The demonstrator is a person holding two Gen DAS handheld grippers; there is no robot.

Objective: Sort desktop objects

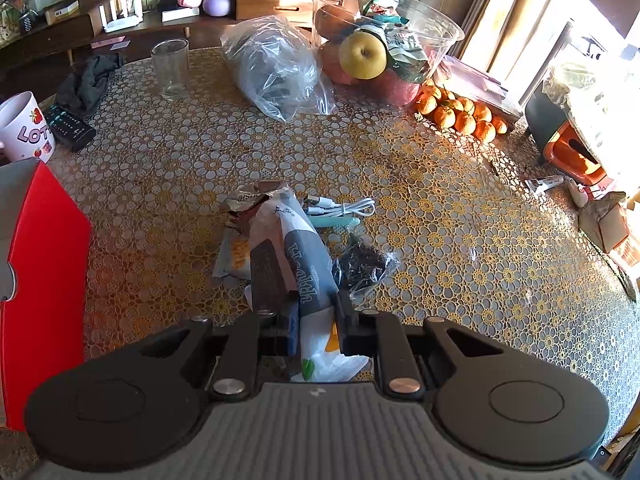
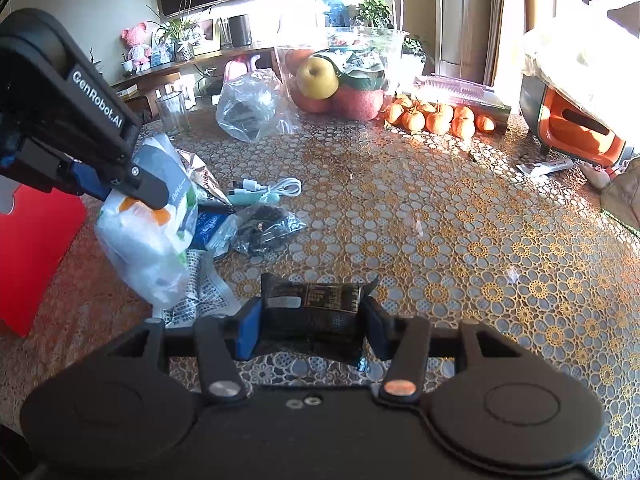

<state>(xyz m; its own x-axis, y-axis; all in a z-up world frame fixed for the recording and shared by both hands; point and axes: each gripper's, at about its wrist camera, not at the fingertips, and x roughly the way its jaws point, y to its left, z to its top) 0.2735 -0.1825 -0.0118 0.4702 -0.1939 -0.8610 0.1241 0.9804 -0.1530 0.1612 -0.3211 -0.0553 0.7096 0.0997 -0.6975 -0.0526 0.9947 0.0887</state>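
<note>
The left hand-held gripper is clamped on a white and grey snack bag, lifted off the worktop at the 9 o'clock side of the right wrist view. The right hand-held gripper pinches a black packet at 6 o'clock. A white cable and a clear bag of dark pieces lie near the centre.

**Both grippers clamped, tilted downward**

The left gripper points steeply down toward the worktop, its jaws pinched nearly together on a white and grey packet. The right gripper tilts down less steeply, its jaws about half apart and pressing both ends of a small black packet.
</note>
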